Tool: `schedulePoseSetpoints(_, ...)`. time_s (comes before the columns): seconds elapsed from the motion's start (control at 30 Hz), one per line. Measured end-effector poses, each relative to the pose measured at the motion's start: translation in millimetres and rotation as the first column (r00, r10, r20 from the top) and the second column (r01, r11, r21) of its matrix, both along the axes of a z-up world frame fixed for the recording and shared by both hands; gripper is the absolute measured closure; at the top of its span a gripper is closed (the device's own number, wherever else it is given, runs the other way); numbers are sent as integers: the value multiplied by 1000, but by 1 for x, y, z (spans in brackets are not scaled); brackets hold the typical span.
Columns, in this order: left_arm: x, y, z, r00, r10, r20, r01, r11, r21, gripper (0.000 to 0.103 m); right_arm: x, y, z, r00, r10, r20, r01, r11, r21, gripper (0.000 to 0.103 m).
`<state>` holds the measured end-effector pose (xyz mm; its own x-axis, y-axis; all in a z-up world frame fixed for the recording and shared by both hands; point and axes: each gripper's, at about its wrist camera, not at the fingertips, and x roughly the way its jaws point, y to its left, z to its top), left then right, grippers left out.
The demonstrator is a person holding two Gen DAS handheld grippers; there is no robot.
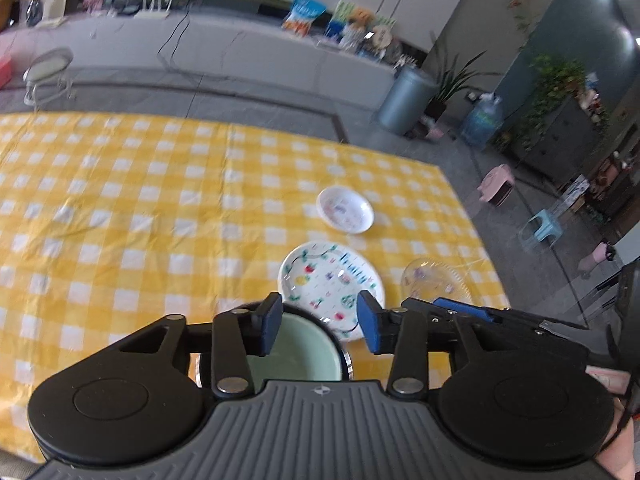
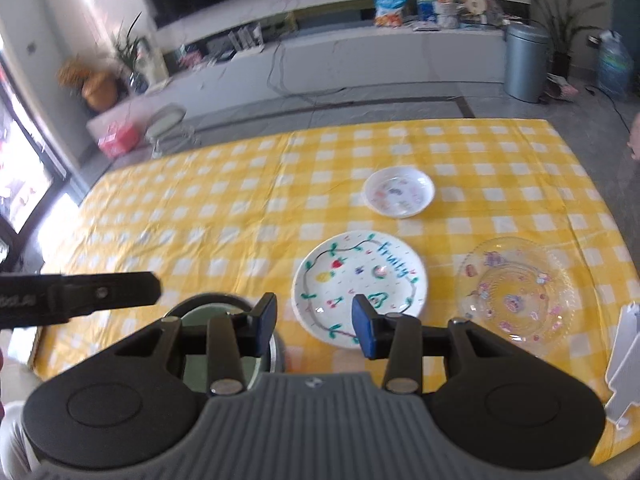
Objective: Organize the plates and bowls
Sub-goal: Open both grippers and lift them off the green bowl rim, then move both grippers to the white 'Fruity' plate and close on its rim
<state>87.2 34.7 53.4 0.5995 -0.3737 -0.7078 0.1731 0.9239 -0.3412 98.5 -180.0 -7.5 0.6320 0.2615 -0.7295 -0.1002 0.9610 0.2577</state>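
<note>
While both grippers hang over the near edge of a table spread with a yellow checked cloth, neither has hold of anything. On the left wrist view the left gripper has its blue-padded fingers spread wide, and a green bowl with a dark rim sits on the cloth just below and between them, untouched as far as can be seen. Over on the right wrist view the right gripper is also wide open, poised above the near side of a white plate painted with fruit and blue lettering. That same green bowl lies to the plate's left, partly hidden behind the gripper's left finger. Farther back stands a small white dish with faint coloured marks, well apart from the plate. To the right of the painted plate, near the table's right side, rests a clear glass plate with small pink and purple decorations.
</note>
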Motion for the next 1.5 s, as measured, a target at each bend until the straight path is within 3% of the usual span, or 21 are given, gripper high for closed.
schedulePoseSetpoints(0.13,-8,-12,-2,999,-7,41,10,998,-61,41,-6,-38,-8,993,-117,17,115,989,95,61)
schedulePoseSetpoints(0.23,-13,-26,-8,997,-21,74,28,995,-100,36,-10,-63,-20,981,-192,19,187,970,157,56)
schedulePoseSetpoints(0.43,3,-56,-27,994,-78,73,81,995,-51,31,-7,-91,-51,968,-249,-14,245,941,233,55)
schedulePoseSetpoints(0.6,41,-65,-35,983,-184,-17,184,981,62,36,7,-98,-77,972,-229,-49,233,927,293,55)
schedulePoseSetpoints(0.73,69,-73,-36,958,-280,-54,285,944,168,38,23,-94,-95,975,-205,-85,221,918,329,56)
schedulePoseSetpoints(0.83,94,-77,-45,937,-330,-117,348,915,203,41,33,-91,-105,976,-200,-88,218,916,335,56)
schedulePoseSetpoints(0.93,120,-78,-63,915,-351,-198,391,892,225,54,44,-91,-115,979,-185,-82,203,909,364,56)
schedulePoseSetpoints(1.0,136,-76,-77,908,-344,-240,399,885,238,58,52,-91,-123,976,-187,-114,216,906,363,64)
schedulePoseSetpoints(1.07,149,-75,-91,899,-351,-262,416,871,261,66,58,-93,-134,972,-182,-152,227,895,384,81)
schedulePoseSetpoints(1.13,159,-71,-105,892,-365,-267,435,855,281,69,62,-96,-144,963,-188,-191,249,893,376,81)
schedulePoseSetpoints(1.33,179,-50,-142,883,-346,-316,424,877,226,69,71,-100,-159,957,-185,-222,259,891,373,84)
schedulePoseSetpoints(1.5,186,-40,-152,876,-357,-323,418,897,142,69,75,-101,-161,960,-177,-218,251,886,389,84)
